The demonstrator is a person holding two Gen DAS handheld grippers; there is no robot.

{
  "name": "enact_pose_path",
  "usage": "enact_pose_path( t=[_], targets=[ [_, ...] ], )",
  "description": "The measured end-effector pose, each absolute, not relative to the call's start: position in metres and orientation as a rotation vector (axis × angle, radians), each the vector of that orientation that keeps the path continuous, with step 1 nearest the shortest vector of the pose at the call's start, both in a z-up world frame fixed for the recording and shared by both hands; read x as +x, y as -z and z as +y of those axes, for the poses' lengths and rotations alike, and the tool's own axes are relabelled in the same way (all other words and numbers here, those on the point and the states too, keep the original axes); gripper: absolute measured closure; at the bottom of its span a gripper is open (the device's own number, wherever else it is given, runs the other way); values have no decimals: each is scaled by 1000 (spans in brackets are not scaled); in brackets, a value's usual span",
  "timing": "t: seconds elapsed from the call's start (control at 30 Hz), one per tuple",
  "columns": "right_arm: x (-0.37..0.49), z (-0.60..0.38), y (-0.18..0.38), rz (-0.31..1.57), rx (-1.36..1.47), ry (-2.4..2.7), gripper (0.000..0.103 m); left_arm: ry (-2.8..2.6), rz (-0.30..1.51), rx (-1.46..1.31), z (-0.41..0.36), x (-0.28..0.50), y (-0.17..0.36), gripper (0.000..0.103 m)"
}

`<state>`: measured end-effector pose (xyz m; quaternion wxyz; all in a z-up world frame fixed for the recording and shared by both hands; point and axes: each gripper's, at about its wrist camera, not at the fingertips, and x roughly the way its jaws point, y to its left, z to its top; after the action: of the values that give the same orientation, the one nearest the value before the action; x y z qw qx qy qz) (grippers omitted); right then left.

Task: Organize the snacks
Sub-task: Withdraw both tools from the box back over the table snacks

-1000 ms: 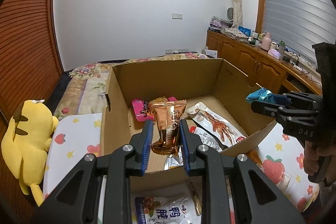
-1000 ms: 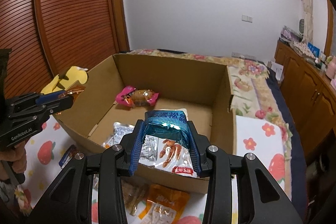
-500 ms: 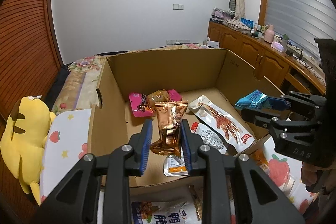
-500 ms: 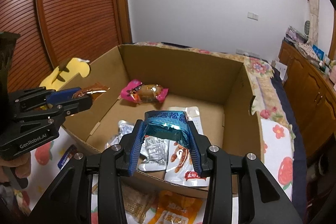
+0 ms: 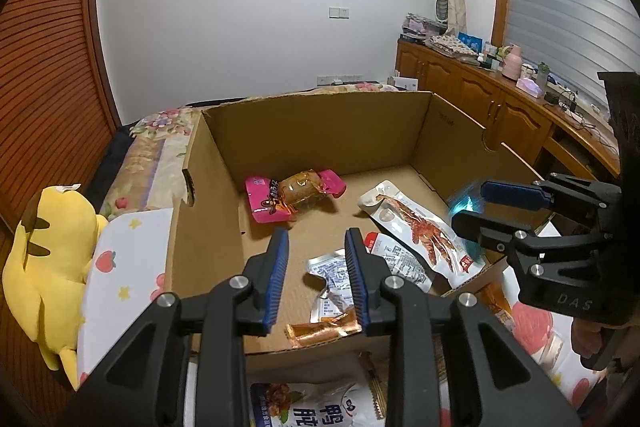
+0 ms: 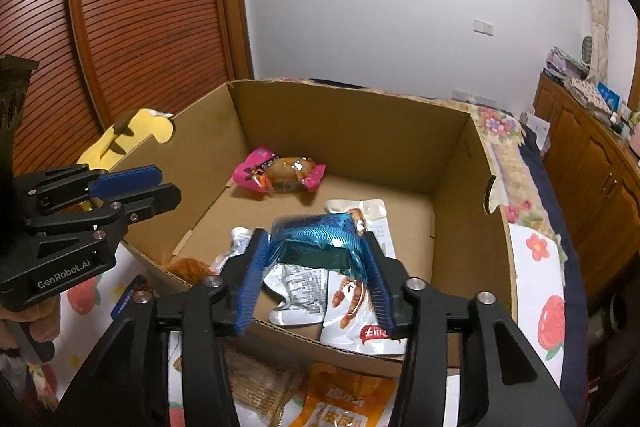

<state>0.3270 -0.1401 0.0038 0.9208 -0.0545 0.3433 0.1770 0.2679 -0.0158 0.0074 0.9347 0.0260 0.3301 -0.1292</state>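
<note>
Left wrist view: left gripper [image 5: 316,279] jaws apart, just been opening, nothing betw. them; copper snack pack [image 5: 322,331] lies on cardboard box [image 5: 320,131] floor at 6 o'clock. Right gripper [image 6: 314,281] jaws just been opening too; blue snack pack [image 6: 316,239], blurred, betw. the pads, grip unclear.

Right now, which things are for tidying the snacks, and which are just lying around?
For the job: cardboard box; copper snack packet; pink snack; blue snack packet; left gripper; right gripper.

Just lying about: yellow plush toy; wooden cabinet.
</note>
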Motion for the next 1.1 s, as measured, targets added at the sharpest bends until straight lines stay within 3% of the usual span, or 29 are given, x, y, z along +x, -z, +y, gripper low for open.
enact_pose_path(
  t=[0.1,0.43,0.57,0.67,0.77,1.1],
  targets=[
    [325,-139,-4,699,-113,-369,51,266,667,41,-13,265,-8,57],
    [286,-144,-21,620,-113,-399,50,279,635,63,-7,244,-13,48],
    [258,-154,-23,580,-110,-400,47,298,616,77,-6,227,-11,24],
    [239,-163,-21,569,-81,-405,46,309,596,91,-6,212,-10,22],
    [224,-173,-13,574,-48,-404,42,316,582,94,-6,197,-7,11],
    [207,-180,39,698,-85,-365,34,318,615,79,2,165,22,8]
  ],
)
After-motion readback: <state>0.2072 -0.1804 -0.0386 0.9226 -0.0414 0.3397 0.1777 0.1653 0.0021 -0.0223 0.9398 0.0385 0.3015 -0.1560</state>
